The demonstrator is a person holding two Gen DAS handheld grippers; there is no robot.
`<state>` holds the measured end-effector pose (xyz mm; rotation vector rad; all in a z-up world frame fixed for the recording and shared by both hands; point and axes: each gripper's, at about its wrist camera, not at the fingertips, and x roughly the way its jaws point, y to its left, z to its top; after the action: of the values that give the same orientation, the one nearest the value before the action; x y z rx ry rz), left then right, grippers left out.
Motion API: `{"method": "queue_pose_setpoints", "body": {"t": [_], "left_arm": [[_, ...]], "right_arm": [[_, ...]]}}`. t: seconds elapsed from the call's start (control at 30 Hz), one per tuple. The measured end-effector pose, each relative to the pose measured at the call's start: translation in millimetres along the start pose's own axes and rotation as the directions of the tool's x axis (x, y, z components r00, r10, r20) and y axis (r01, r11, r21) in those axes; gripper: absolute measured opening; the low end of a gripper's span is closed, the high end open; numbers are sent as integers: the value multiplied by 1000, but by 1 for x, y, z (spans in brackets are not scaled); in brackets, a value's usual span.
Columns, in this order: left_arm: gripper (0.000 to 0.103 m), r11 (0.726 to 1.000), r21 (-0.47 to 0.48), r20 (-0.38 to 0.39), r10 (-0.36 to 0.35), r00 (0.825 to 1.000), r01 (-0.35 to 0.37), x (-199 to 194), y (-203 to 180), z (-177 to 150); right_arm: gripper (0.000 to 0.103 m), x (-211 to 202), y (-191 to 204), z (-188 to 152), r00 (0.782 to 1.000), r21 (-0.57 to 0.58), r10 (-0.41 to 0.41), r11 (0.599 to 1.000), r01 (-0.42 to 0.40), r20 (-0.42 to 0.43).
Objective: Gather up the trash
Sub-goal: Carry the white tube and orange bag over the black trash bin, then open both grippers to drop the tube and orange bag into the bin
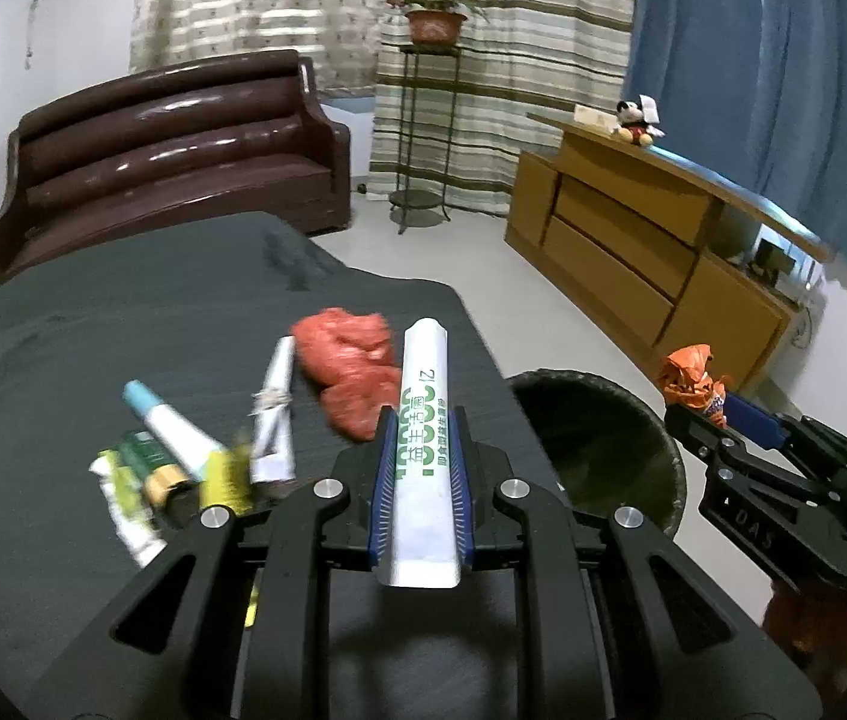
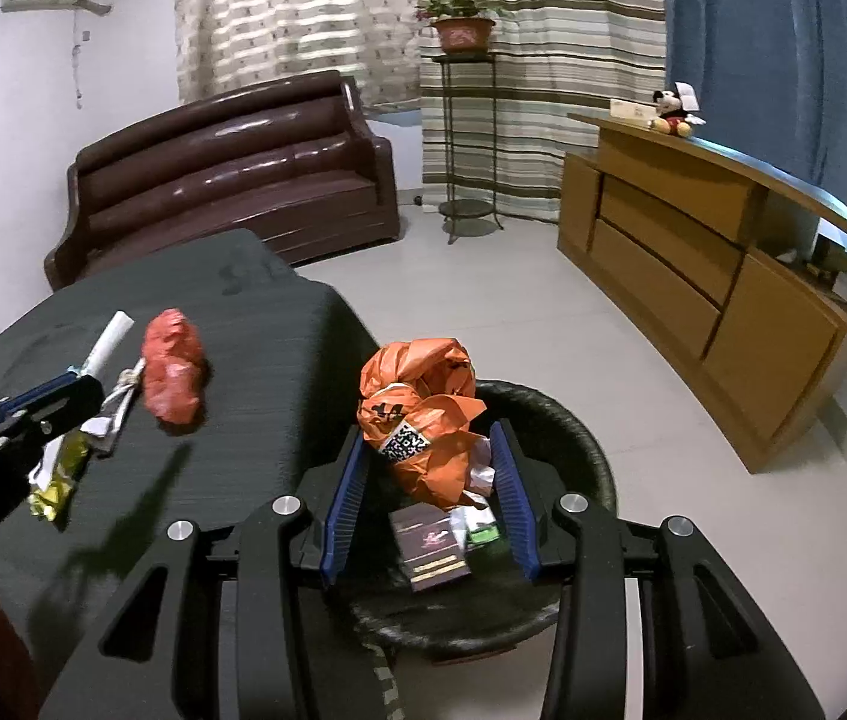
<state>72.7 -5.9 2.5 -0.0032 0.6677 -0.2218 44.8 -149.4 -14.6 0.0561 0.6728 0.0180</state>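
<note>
Brown sofa (image 1: 171, 150), striped curtains (image 1: 483, 60) — wooden cabinet (image 1: 633, 228), pale floor (image 1: 453, 252).

Blurred wrappers (image 1: 183, 468), bin (image 1: 603, 450) partly hidden

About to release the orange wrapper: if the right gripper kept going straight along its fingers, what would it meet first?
Probably the black trash bin. The right gripper, shut on the orange wrapper, points down toward the bin's opening, where a dark booklet already lies. Depth is hard to judge, but nothing else shows in that line.

Both grippers are chunky black plastic: the left gripper (image 1: 422, 468) and right gripper (image 2: 432, 498) have ribbed blue pads (image 2: 344, 498) and shiny silver screws (image 1: 327, 488).
</note>
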Motion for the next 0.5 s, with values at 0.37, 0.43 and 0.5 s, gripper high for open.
{"method": "queue_pose_setpoints", "body": {"t": [0.37, 0.43, 0.5], "left_arm": [[17, 998, 54, -23, -15, 1000, 16, 34, -40, 5], [17, 998, 65, -30, -15, 999, 17, 41, -47, 6], [17, 997, 72, -39, -14, 999, 16, 47, -51, 7]], "right_arm": [[42, 10, -23, 1, 999, 28, -42, 999, 42, 9], [42, 12, -26, 1, 999, 33, -44, 998, 44, 10], [42, 14, -29, 0, 999, 38, -46, 998, 46, 8]]}}
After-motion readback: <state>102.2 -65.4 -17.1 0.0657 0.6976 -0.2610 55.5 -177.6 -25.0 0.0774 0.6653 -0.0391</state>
